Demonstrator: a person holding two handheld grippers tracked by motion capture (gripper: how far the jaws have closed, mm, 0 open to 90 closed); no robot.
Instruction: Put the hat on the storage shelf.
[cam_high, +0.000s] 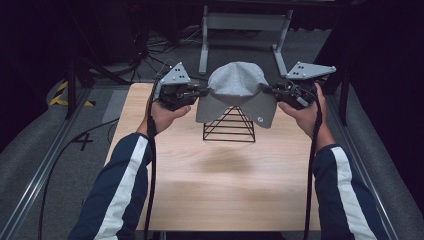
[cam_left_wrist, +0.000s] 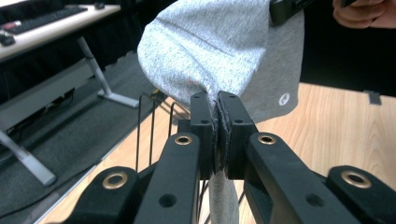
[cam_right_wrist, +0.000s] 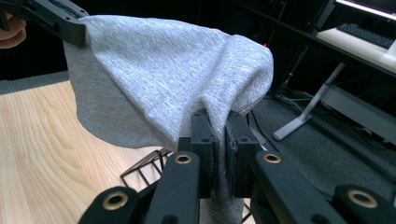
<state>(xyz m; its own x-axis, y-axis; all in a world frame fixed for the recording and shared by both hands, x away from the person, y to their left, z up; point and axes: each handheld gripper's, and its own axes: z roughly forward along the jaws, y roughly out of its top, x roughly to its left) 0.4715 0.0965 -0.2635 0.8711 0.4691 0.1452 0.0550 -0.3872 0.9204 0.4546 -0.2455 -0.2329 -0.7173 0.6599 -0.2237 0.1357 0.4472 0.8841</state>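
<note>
Nearest the camera in the high view, two dark sleeves with white stripes come in from the bottom edge over the wooden surface (cam_high: 220, 190). Farther in, the left hand (cam_high: 162, 116) carries the left hand-held gripper (cam_high: 202, 92), and the right hand (cam_high: 307, 112) carries the right hand-held gripper (cam_high: 265, 89). Each is clamped tight on an edge of a grey cloth hat (cam_high: 236, 92), one at either side. In the left gripper view the jaws pinch a fold of the grey knit between them, and the cloth bulges up and away from the pads; the right gripper view shows the same grip on the opposite edge. The hat hangs stretched between the two, raised above the surface, with its flaps drooping down. Right under it stands a black wire stand (cam_high: 229, 127) shaped like a pyramid, resting on the surface; the hat's lower edge overlaps its tip in the high view, though whether they touch is unclear. Beyond the surface lie grey floor and a grey metal frame (cam_high: 245, 30).
</note>
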